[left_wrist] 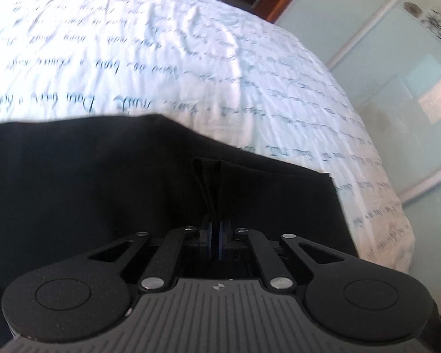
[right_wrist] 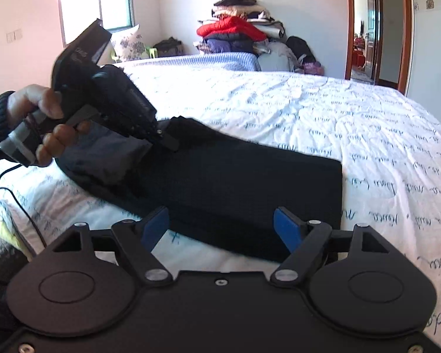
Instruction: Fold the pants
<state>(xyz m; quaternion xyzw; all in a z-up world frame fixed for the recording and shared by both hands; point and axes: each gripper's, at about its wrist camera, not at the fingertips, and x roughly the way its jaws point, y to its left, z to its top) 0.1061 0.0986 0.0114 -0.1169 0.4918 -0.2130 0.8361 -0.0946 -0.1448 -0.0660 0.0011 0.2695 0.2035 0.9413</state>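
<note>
Pants (right_wrist: 235, 182) lengthwise across bed — flat

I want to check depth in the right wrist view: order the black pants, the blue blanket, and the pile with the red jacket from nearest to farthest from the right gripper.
From the right gripper:
1. Black pants, just ahead of its fingers on the bed.
2. Blue blanket, at the bed's far end.
3. Pile with the red jacket, against the back wall.

Bed sheet (left_wrist: 191, 58): white, printed all over with rows of dark cursive script; blurred and distorted in both views, no word can be made out with certainty. Left hand-held gripper (right_wrist: 169, 142): pale lettering on its black housing, seen from the right wrist view, too small and tilted to read. No other text, number or sign legible.
</note>
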